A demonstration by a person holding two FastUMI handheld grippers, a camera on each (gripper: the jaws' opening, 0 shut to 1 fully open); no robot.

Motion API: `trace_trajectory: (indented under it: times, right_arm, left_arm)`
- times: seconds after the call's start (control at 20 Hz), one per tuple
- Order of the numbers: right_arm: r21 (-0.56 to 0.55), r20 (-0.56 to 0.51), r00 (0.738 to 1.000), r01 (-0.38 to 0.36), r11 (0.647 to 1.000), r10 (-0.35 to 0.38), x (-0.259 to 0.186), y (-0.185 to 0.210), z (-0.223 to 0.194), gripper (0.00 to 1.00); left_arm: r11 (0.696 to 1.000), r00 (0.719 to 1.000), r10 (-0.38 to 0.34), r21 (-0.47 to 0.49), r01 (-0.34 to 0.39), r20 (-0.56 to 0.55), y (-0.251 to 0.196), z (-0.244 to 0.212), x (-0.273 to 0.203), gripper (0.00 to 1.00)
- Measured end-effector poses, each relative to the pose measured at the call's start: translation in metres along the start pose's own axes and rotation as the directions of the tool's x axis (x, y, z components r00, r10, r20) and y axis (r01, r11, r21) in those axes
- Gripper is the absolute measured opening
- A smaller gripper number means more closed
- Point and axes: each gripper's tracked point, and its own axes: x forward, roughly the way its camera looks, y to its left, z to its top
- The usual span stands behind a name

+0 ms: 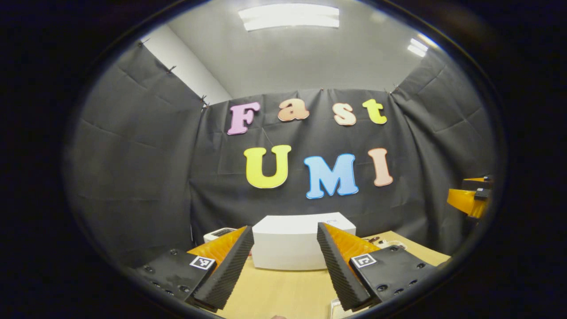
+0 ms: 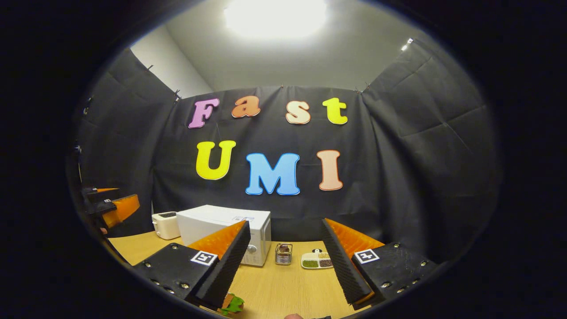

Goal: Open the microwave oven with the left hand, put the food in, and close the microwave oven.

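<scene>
The white microwave (image 1: 290, 248) stands on the wooden table (image 1: 274, 292) straight ahead of my left gripper (image 1: 284, 228), whose fingers are open and empty, a short way in front of its closed face. In the right gripper view the microwave (image 2: 212, 223) sits to the left, door shut, knobs on its right side. My right gripper (image 2: 285, 223) is open and holds nothing. A piece of food (image 2: 232, 304) with green and brown parts lies on the table at the near edge, partly hidden under my right gripper's left finger.
A white toaster (image 2: 165, 225) stands left of the microwave. To the right of the microwave are a small clear container (image 2: 283, 254) and a white divided dish (image 2: 316, 260). The right gripper (image 1: 469, 200) shows at the far right of the left gripper view, the left gripper (image 2: 110, 206) at the far left of the right one.
</scene>
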Motion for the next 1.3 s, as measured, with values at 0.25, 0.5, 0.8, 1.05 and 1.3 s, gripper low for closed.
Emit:
trace_trajectory:
  times: [0.25,0.5,0.8,1.05,1.3]
  right_arm:
    - [0.012,-0.007,1.0,0.021,1.0,-0.021,0.018,-0.004,-0.004,0.96]
    - [0.018,-0.013,0.995,0.097,0.995,-0.097,0.04,-0.007,-0.003,0.96]
    - [-0.009,-0.044,0.98,0.192,0.981,-0.193,0.055,-0.018,-0.007,0.96]
    - [-0.042,-0.068,0.957,0.28,0.959,-0.282,0.055,-0.034,-0.013,0.96]
    - [-0.06,-0.096,0.925,0.364,0.929,-0.368,0.051,-0.051,-0.02,0.96]
  left_arm:
    - [0.999,0.998,-0.051,0.008,0.051,0.034,-0.022,-0.003,0.049,0.94]
    - [0.989,0.988,-0.148,-0.012,0.149,0.03,-0.055,-0.029,0.115,0.96]
    - [0.978,0.978,-0.208,-0.043,0.206,-0.027,-0.086,-0.085,0.192,0.95]
    - [0.972,0.966,-0.234,-0.052,0.229,-0.112,-0.108,-0.143,0.242,0.95]
    - [0.958,0.935,-0.287,-0.046,0.283,-0.208,-0.142,-0.2,0.272,0.95]
